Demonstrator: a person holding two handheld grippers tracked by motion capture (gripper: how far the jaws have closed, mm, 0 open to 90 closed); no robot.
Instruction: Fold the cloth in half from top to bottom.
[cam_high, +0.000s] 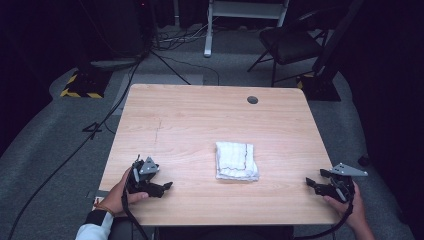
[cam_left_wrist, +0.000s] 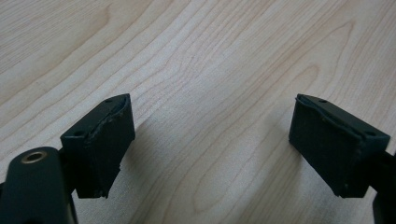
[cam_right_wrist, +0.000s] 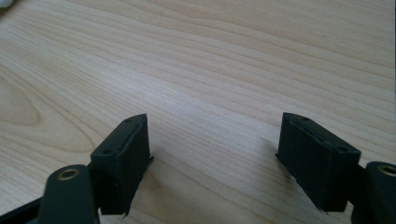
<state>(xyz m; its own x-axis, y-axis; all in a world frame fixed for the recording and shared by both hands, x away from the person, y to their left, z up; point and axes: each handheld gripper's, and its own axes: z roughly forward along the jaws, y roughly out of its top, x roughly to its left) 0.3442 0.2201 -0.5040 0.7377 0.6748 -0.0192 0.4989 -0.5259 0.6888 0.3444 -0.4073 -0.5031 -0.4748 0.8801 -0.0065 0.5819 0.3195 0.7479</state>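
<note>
A folded white cloth (cam_high: 236, 161) with a dark stitched line lies flat on the wooden table (cam_high: 200, 115), a little right of the middle. My left gripper (cam_high: 166, 187) rests near the front left edge, held by a hand, pointing right toward the cloth and well apart from it. Its jaws (cam_left_wrist: 212, 140) stand open over bare wood. My right gripper (cam_high: 311, 181) sits at the front right edge, pointing left toward the cloth, also apart from it. Its jaws (cam_right_wrist: 215, 158) are open with only wood between them. A white corner of the cloth (cam_right_wrist: 5, 3) peeks in at the top left.
A round dark grommet hole (cam_high: 252, 100) sits near the table's far edge. Beyond the table are a black chair (cam_high: 290, 45), a white stand leg (cam_high: 208, 30), cables on the grey floor and a yellow-black striped base (cam_high: 80, 90).
</note>
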